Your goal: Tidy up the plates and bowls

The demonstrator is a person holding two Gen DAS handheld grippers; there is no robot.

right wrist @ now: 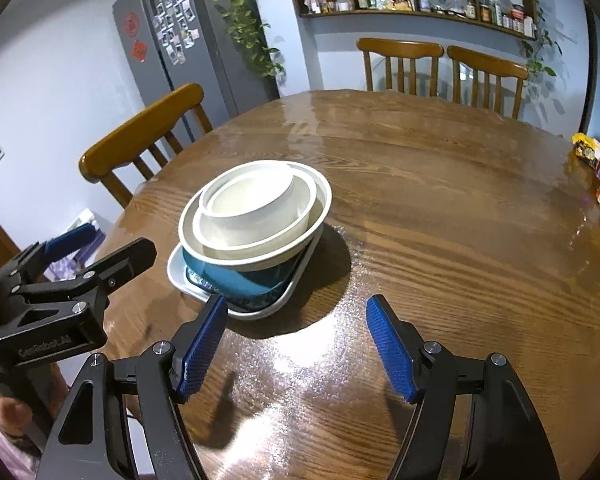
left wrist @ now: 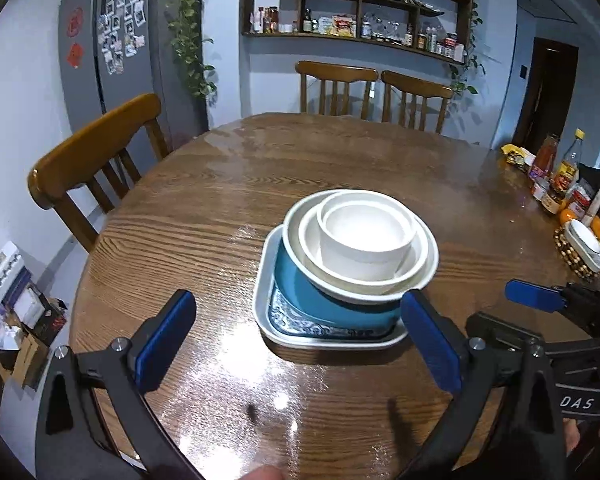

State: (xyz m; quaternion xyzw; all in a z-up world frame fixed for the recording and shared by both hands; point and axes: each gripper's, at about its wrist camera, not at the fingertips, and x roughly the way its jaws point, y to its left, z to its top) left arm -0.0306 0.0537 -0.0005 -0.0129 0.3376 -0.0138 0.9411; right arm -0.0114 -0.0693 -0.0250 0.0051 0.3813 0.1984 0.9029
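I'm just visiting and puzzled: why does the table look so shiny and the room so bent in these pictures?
Left wrist view: white glare patches on the wooden table before the stacked dishes; shelves and walls bow, a fisheye effect. Right wrist view: similar glare, and the dishes cast a dark shadow to their right; corners go black.

A: How are both grippers set right now?

B: The left gripper (left wrist: 298, 344) is spread wide, blue pads far apart, nothing pinched, angled downward. The right gripper (right wrist: 296, 350) is parted too, a bit narrower, also empty and tilted down. A fingertip (left wrist: 264, 473) peeks in at the bottom of the left wrist view.
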